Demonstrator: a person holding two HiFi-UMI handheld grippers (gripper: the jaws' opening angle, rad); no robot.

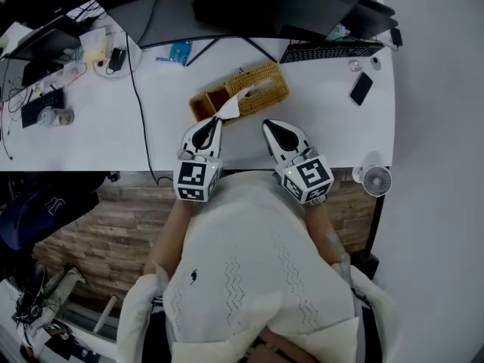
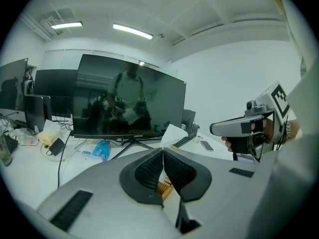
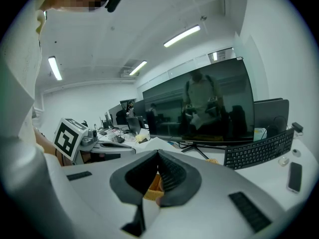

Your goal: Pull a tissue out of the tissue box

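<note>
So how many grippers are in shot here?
2, both in full view. The left gripper is at the tissue box's near edge, shut on a tissue; the right gripper is beside it, shut and empty.

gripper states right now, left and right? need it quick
Left gripper: closed on the tissue.
Right gripper: closed, holding nothing.

The tissue box is looking woven and rough, its tissue showing thin soft paper, the worktop smooth matt white.
</note>
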